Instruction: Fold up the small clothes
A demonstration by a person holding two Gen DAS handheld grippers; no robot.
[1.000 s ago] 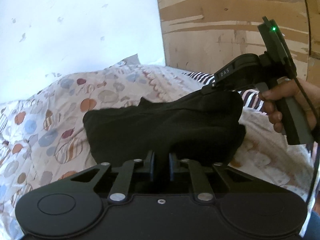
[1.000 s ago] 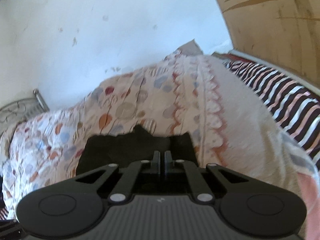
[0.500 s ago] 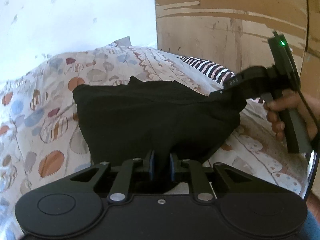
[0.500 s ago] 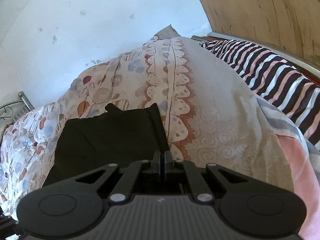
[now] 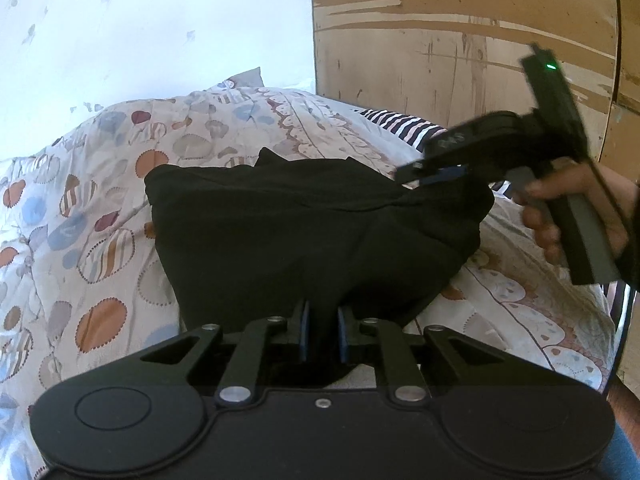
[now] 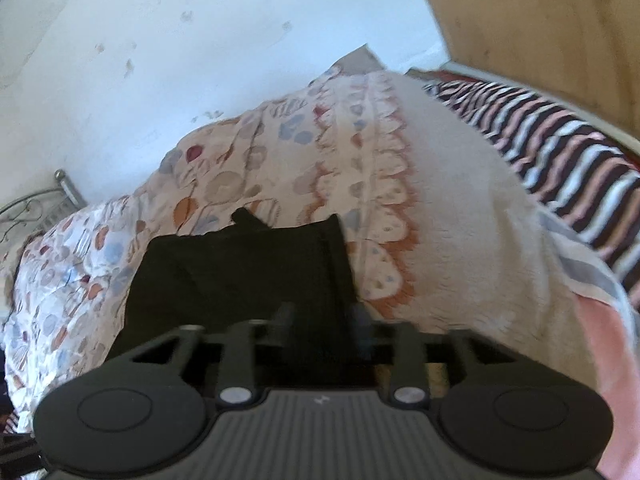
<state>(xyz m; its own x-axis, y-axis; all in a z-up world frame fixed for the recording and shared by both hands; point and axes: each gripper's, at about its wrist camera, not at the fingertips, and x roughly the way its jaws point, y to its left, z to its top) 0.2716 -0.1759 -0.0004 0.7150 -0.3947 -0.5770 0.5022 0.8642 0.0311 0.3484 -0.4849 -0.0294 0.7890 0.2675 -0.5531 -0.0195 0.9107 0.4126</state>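
A small black garment [image 5: 304, 232] lies folded on the patterned bedspread [image 5: 100, 208]. My left gripper [image 5: 322, 320] is shut on its near edge, with black cloth bunched between the fingers. My right gripper [image 5: 420, 168] shows in the left wrist view at the garment's right corner, blurred, held by a hand. In the right wrist view the right gripper [image 6: 324, 320] has its fingers apart, open, just over the garment's [image 6: 240, 276] near right edge, with the cloth lying loose between them.
The bedspread [image 6: 320, 160] covers the bed. A striped pillow [image 6: 560, 152] lies at the right. A white wall stands behind and a wooden panel [image 5: 460, 40] at the right. A metal bed frame [image 6: 36, 208] shows at far left.
The right gripper was shut on the garment's corner and has now opened, letting it go. The garment came down from being held up and now lies on the bed. The left gripper keeps its hold.
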